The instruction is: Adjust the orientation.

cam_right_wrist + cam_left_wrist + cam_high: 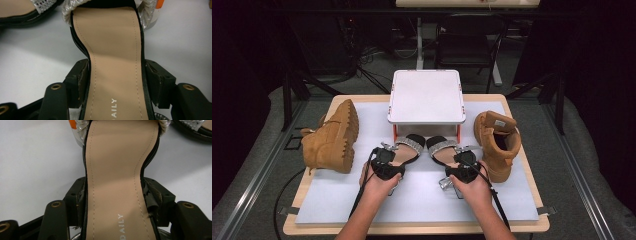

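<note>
Straddling the sandals' heels on the white table mat (pixel 422 200), in front of the white stand (pixel 426 97), between two tan boots: my left gripper (pixel 115 195) pinches the left sandal (pixel 117 170); my right gripper (pixel 117 75) grips the right sandal (pixel 115 50).

sandals (pixel 428 147) before stand (pixel 426 97) | boots (pixel 332 137) flank (toes seemingly under)

Both forearms forward, left hand-held gripper (pixel 388 162) and right hand-held gripper (pixel 462 166) low, jaws wide apart.
</note>
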Motion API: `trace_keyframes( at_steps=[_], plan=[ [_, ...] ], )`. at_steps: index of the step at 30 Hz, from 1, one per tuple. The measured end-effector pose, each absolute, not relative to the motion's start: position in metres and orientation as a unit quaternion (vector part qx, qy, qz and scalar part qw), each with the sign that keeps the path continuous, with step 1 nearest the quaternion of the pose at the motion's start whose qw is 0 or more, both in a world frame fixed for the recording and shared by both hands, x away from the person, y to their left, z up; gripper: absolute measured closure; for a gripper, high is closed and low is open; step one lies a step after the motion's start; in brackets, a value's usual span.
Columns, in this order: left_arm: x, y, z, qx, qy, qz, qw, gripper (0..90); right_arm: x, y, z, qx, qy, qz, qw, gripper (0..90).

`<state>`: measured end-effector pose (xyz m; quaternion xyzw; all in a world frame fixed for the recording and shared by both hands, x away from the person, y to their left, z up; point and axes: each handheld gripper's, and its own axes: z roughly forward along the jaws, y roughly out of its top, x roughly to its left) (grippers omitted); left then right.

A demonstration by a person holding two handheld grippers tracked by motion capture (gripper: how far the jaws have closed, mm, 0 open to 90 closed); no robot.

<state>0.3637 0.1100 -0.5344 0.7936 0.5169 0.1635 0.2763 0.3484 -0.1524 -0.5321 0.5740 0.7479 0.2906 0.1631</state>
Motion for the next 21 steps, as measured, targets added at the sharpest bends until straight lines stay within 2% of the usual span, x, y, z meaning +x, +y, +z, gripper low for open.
trace_keyframes(
  at_steps=[8,21],
  plan=[
    [0.363,0.113,-0.526,0.794,0.512,0.162,0.284,39.0,0.342,-0.154,-0.519,0.561,0.745,0.31,0.185,40.0],
    [0.343,0.13,-0.486,0.787,0.487,0.164,0.34,41.1,0.322,-0.154,-0.489,0.516,0.76,0.336,0.209,44.7]
  ],
)
